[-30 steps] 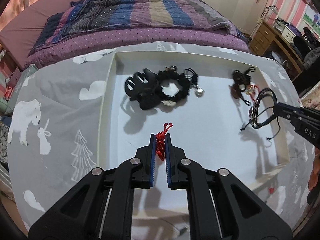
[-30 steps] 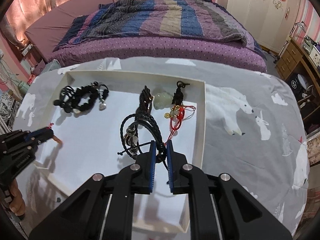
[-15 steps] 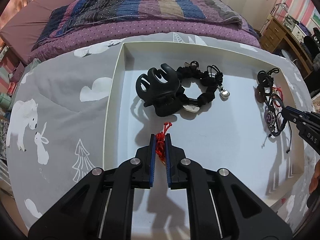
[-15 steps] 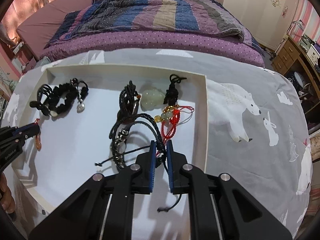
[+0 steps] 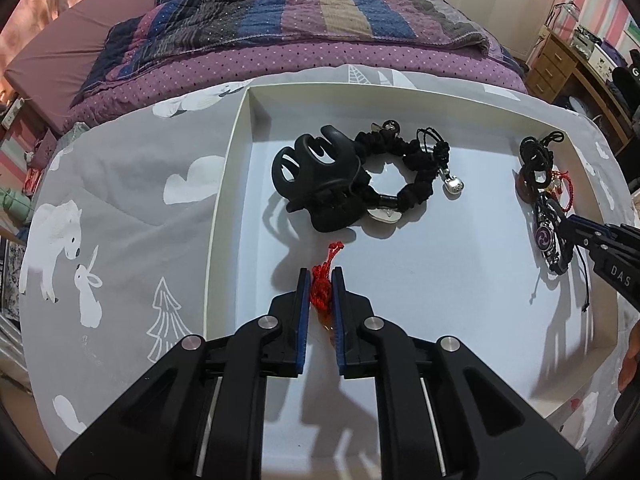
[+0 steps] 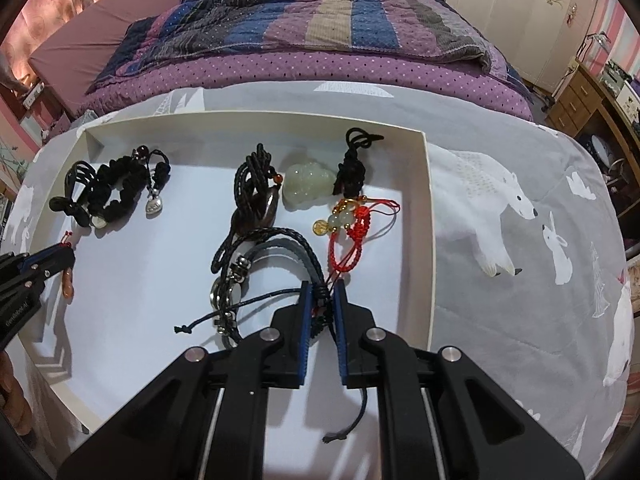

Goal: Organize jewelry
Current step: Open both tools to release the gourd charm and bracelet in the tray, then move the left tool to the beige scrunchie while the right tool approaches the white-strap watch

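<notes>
Both tools were clenched on jewelry above the white tray (image 5: 224, 208), which sat on the bear-print cloth of the worktop. Left tool (image 5: 321, 294) pinched a red knotted cord (image 5: 322, 292) between its blue pads, an orange bead hanging below; it hovered over the tray's left half, near the front edge. Right tool (image 6: 321, 306) gripped the black cord bracelet (image 6: 276, 264) by its knot over the tray's right half, the loose ends trailing down toward the front edge.

Just beyond the left tool lay a black hair claw (image 5: 320, 184) touching a black scrunchie (image 5: 404, 168) with a small silver charm. Beyond the right tool lay a red string bracelet (image 6: 356, 232), a pale jade carving (image 6: 308, 180) and a dark corded pendant (image 6: 256, 196), close together.

To do this step well, I judged each piece should be set down on bare tray floor, well apart from its neighbours, lowered until the cord rested before letting go, so dangling ends would not snag the red strings.
</notes>
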Tool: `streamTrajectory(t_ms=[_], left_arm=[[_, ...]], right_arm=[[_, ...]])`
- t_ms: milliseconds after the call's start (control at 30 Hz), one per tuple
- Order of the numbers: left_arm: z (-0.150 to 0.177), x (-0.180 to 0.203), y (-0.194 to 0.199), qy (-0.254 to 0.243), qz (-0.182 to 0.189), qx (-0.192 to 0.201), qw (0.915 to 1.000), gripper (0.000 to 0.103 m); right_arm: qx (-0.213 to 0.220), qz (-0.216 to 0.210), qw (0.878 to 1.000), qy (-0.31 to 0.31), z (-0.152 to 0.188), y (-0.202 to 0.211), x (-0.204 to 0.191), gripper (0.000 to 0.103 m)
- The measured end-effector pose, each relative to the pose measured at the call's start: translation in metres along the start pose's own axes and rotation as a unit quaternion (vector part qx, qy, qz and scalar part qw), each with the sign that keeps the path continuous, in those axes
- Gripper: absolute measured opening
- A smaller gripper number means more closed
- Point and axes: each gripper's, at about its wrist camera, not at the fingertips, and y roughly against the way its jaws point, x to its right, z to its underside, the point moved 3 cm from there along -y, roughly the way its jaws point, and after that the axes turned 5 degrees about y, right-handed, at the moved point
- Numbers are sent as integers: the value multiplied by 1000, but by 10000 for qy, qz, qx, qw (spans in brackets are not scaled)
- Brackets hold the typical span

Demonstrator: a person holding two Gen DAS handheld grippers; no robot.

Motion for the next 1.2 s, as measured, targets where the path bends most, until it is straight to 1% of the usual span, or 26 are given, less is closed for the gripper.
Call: streamTrajectory(t_ms=[67, 100, 133, 167, 200, 233, 300, 367, 433, 467, 500, 533, 667, 733, 867, 900, 933, 1067, 1100, 1167, 1200], left_arm=[[3, 1, 3, -1, -34, 14, 10000, 10], [4, 1, 5, -7, -53, 35, 10000, 17], [5, 1, 8, -2, -71, 63, 10000, 30], [8, 0, 12, 10, -104, 97, 9999, 37], [10, -2, 18, 36, -160, 168, 9997, 49], [10, -2, 21, 38, -160, 201, 9997, 52], [13, -2, 28, 40, -133, 230, 9996, 52], [17, -2, 36, 57, -126, 249, 9996, 57], [21, -3, 44, 74, -134, 319, 9994, 73], [23, -5, 51, 96, -151, 384, 9991, 77], [26, -5, 56, 111, -147, 431, 9989, 85], [28, -7, 62, 137, -123, 480, 9987, 89], [41, -11, 84, 201, 13, 534, 9984, 94], [48, -11, 96, 180, -15, 598, 9980, 98], [61, -11, 113, 235, 32, 644, 9976, 99], [67, -12, 119, 256, 45, 659, 9975, 99], [72, -12, 124, 269, 52, 673, 9974, 100], [103, -14, 150, 291, 124, 764, 9966, 100], [116, -14, 159, 285, 126, 801, 9963, 100], [131, -14, 168, 274, 137, 839, 9960, 100], [144, -15, 175, 270, 128, 885, 9956, 100]], right_arm=[[63, -8, 10000, -70, 1, 2, 2, 12], [93, -39, 9999, -100, 1, 4, 3, 15], [121, -42, 9998, -117, 2, 6, 4, 26], [178, -22, 9997, -144, 3, 9, 5, 34], [216, -28, 9996, -157, 3, 12, 4, 47], [272, -69, 9995, -166, 3, 16, 4, 49], [299, -73, 9994, -171, 4, 21, 3, 49], [313, -67, 9994, -125, 7, 27, 1, 49], [352, -12, 9994, -73, 10, 36, -2, 51], [373, -2, 9993, -60, 12, 41, -4, 52], [396, 5, 9992, -55, 16, 47, -5, 56], [398, 8, 9992, -53, 18, 51, -5, 58], [458, 17, 9989, -10, 30, 74, -7, 60], [572, 41, 9984, 13, 40, 90, -7, 71], [710, 147, 9974, 21, 57, 117, -7, 73], [731, 177, 9972, 16, 63, 123, -7, 80], [785, 207, 9967, 21, 71, 132, -7, 83], [907, 260, 9955, 131, 99, 160, -10, 83], [922, 287, 9952, 173, 106, 166, -11, 83], [910, 403, 9946, 303, 130, 179, -14, 83], [906, 436, 9943, 342, 136, 182, -16, 84]])
